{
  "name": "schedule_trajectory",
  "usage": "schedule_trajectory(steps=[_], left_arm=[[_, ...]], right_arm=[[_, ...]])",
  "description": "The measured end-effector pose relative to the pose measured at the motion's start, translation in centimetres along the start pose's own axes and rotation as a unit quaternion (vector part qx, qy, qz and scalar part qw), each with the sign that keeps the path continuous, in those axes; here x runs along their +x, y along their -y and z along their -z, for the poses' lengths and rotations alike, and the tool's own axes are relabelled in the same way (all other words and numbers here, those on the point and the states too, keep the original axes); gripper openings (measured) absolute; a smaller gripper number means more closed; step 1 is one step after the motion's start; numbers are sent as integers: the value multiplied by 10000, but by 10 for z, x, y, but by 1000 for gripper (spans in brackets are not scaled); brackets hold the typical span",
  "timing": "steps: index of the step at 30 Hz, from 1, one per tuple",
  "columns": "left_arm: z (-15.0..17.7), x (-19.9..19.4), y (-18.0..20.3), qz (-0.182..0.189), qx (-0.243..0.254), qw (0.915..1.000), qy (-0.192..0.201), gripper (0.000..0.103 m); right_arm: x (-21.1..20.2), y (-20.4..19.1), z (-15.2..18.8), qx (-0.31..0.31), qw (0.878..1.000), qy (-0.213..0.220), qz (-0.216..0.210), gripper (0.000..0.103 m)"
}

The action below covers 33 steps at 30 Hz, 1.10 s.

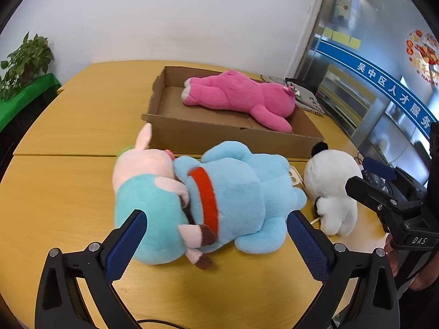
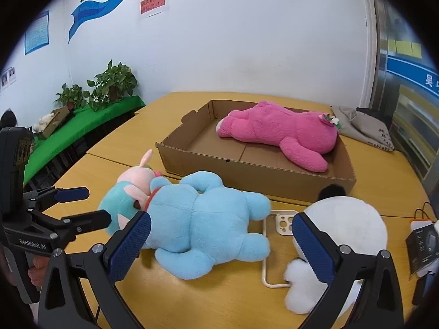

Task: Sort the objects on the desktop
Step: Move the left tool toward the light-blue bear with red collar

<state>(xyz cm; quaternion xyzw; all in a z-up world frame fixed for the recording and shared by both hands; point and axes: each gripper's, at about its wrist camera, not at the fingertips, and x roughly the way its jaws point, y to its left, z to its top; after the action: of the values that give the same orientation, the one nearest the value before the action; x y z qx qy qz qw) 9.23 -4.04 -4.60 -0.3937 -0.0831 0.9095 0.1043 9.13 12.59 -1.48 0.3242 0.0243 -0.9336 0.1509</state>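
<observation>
Support surface: a yellow wooden table [image 2: 192, 296], made of sections with a seam running across in front of the cardboard tray [image 2: 247, 175]. The tray rests directly on the far section. On the near section lie a blue plush toy [image 2: 203, 227], a pig plush in a teal top [image 1: 145, 192] touching its side, and a white plush with a black ear [image 1: 332, 189]. A cream phone case [image 2: 277, 230] lies flat between the blue and white toys. A grey fabric bag [image 2: 365, 128] sits beyond the tray.
</observation>
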Motion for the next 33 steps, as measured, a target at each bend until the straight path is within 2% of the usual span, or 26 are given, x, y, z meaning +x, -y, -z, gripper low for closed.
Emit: schedule_trajectory(steps=[11, 33], left_arm=[[-11, 26, 7, 116, -75, 9998, -121, 103], [-20, 50, 19, 364, -23, 9989, -291, 103]], right_arm=[[15, 16, 4, 141, 9997, -132, 131, 103], [45, 24, 10, 35, 9988, -486, -87, 103]])
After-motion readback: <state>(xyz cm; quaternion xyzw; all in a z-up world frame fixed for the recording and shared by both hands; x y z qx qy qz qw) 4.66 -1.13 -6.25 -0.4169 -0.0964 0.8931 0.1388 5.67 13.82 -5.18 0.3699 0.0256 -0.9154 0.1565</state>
